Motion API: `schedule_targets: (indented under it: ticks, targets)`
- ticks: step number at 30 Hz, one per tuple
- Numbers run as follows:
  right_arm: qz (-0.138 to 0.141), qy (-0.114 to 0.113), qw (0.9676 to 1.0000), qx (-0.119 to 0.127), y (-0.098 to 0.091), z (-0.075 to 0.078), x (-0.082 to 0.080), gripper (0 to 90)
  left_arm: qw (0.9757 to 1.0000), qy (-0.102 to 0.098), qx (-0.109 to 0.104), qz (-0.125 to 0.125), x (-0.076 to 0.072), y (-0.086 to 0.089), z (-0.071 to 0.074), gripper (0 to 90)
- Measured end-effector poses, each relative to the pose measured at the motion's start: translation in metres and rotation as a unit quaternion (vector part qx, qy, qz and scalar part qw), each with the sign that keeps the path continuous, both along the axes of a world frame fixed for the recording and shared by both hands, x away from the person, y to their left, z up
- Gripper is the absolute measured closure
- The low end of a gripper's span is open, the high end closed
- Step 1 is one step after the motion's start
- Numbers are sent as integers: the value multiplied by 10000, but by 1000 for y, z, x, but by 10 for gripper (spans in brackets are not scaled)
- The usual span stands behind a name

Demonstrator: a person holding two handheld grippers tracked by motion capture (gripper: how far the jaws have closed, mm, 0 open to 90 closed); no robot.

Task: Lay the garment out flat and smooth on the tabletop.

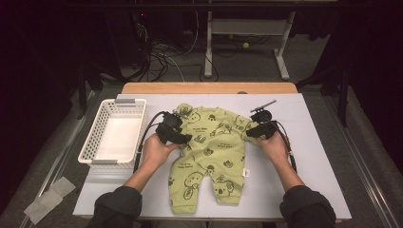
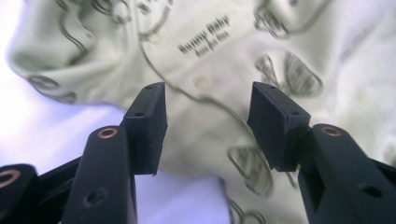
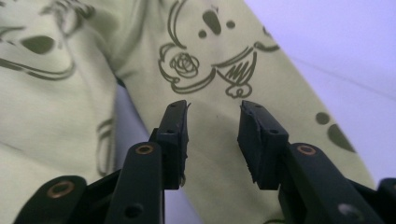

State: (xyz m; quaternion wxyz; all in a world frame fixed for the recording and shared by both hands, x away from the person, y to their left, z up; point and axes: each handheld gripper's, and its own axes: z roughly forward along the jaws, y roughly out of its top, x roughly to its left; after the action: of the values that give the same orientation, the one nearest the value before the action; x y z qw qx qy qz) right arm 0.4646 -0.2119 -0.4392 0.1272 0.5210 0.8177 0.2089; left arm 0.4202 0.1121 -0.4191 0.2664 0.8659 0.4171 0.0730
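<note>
A white slotted basket stands at the left of the pale table. Beside it, the left gripper sits at the romper's left edge, jaws apart with nothing between them, fabric lying beyond. The yellow-green baby romper lies flat mid-table, long axis running front to back, neck away from the person, legs toward them. Small chest print is too blurred to read for certain; a white side tag is illegible. The right gripper hangs over the right sleeve, jaws parted, clamping nothing.
</note>
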Motion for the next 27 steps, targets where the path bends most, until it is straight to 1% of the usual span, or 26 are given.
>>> schedule_targets:
  ticks: [1,3,4,5,6,7,9,10,13,16,17,19,23,25,26,27]
  targets:
    - [-20,42,10000,-6,0,-3,1,617,10000,14,3,-18,-2,0,-1,440]
    - [-14,-11,10000,34,1,-4,3,621,10000,-10,-25,-46,-8,2,-1,440]
    - [19,-20,10000,-19,3,-4,3,660,10000,-8,-26,-54,-10,3,-1,440]
    - [74,-45,9999,-104,4,-4,3,723,10000,-13,-7,-52,-14,5,-2,439]
    - [199,-98,9996,-198,5,-4,2,820,10000,-24,-16,-31,-17,7,-2,427]
    - [255,-139,9992,-275,5,-5,1,868,10000,-14,-28,-22,-19,9,-2,420]
    - [223,-89,9996,-142,1,-5,3,890,9999,0,-112,10,-25,12,-3,420]
    - [218,-106,9996,-162,1,-4,4,900,9999,4,-141,16,-28,14,-4,421]
    - [175,-275,9987,-400,-1,-2,6,900,9998,42,-184,-22,-36,16,-8,421]
    - [23,-346,9982,-492,-6,3,13,900,9997,63,-219,-103,-43,17,-13,421]
    - [-4,-349,9983,-475,-7,5,15,900,9997,66,-205,-103,-45,17,-15,421]
    - [-45,-380,9979,-524,-11,7,18,900,9997,82,-198,-64,-47,18,-17,421]
    - [-106,-350,9983,-456,-13,4,21,900,9996,118,-231,65,-48,22,-20,421]
    - [-94,-377,9984,-401,-11,5,18,852,9996,128,-237,85,-49,23,-21,423]
    - [-42,-414,9985,-342,-9,7,16,827,9997,130,-216,76,-49,24,-21,423]
    - [36,-520,9982,-282,-5,11,12,816,9997,131,-208,74,-49,24,-21,424]
